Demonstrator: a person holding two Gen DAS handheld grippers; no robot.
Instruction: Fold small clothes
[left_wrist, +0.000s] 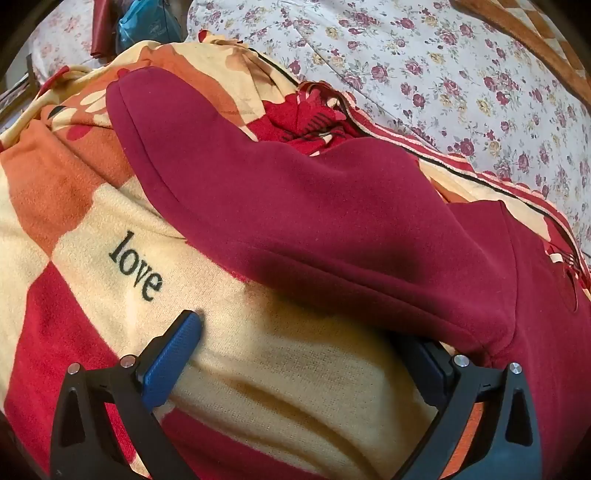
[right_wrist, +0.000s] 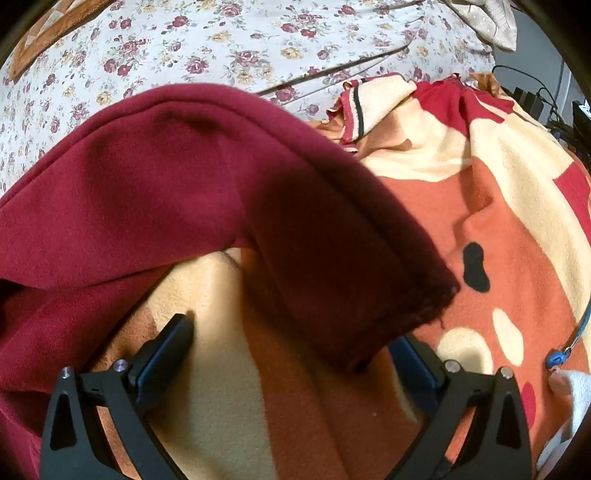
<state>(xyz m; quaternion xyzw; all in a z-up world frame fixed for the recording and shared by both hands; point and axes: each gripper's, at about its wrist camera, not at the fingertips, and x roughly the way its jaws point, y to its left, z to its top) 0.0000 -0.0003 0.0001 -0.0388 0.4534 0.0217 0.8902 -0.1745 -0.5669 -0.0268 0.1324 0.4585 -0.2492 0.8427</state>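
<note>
A maroon fleece garment (left_wrist: 314, 206) lies on a red, orange and cream blanket (left_wrist: 258, 369). My left gripper (left_wrist: 303, 332) is open with its jaws wide apart; its left finger (left_wrist: 173, 354) rests on the blanket and its right finger is partly hidden under the garment's hem. In the right wrist view the garment (right_wrist: 166, 177) has a sleeve or leg (right_wrist: 351, 277) draped forward. My right gripper (right_wrist: 291, 336) is open; the left finger (right_wrist: 166, 354) is on the blanket and the right fingertip sits under the sleeve's end.
The blanket (right_wrist: 480, 240) carries the word "love" (left_wrist: 135, 266). A white floral bedsheet (left_wrist: 443, 74) covers the bed behind it. A blue bag (left_wrist: 147, 22) lies at the far left. Dark cables (right_wrist: 546, 99) and a white cloth (right_wrist: 569, 398) are at the right.
</note>
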